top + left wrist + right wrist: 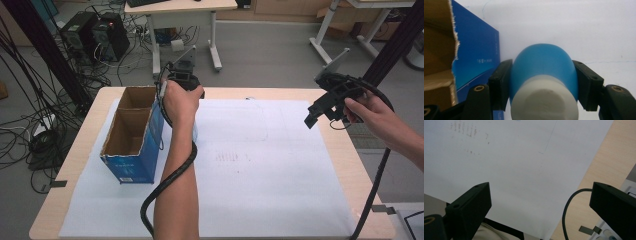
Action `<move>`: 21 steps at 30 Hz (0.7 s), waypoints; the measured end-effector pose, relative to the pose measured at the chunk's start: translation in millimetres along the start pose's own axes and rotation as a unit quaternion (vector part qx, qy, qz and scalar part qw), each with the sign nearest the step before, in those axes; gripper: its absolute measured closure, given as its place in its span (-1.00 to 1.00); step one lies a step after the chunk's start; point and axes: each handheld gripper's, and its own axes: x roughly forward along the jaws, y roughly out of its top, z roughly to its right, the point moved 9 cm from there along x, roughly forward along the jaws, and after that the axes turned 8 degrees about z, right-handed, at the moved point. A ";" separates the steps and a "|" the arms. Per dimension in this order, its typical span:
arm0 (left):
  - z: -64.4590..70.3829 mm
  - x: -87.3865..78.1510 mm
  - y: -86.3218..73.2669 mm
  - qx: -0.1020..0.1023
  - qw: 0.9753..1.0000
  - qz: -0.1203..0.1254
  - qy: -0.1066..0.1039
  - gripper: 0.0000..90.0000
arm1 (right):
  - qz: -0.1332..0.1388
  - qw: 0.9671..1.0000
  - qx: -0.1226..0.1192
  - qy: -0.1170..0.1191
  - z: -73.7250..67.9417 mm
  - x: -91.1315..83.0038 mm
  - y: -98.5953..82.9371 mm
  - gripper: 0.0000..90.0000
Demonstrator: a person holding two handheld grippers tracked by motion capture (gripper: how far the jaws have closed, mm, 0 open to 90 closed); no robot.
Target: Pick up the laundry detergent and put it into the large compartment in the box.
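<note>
Two grippers are working above the white sheet [260, 165] in the high view: the left gripper [181, 80] is hovering just right of the blue carton [131, 131], the right gripper [327, 100] far right. Left gripper view: its jaws are clamping a blue-and-white bottle [544, 75] beside the carton. Right gripper view: the right gripper's [541, 205] jaws are standing wide over the sheet.
</note>
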 end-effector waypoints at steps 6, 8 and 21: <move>-0.1 -34.2 -5.6 0.000 1.000 0.017 -0.002 -0.15 | -0.003 1.000 -0.006 -0.003 -6.1 -2.2 -4.5 -0.92; -0.4 -46.9 -8.1 0.002 1.000 0.024 0.000 -0.15 | -0.004 1.000 -0.006 -0.001 -7.5 -3.5 -6.1 -0.92; -4.6 -113.1 -12.3 0.009 0.999 0.042 0.004 -0.15 | 0.014 1.000 -0.011 0.001 -18.6 -17.5 -21.2 -0.92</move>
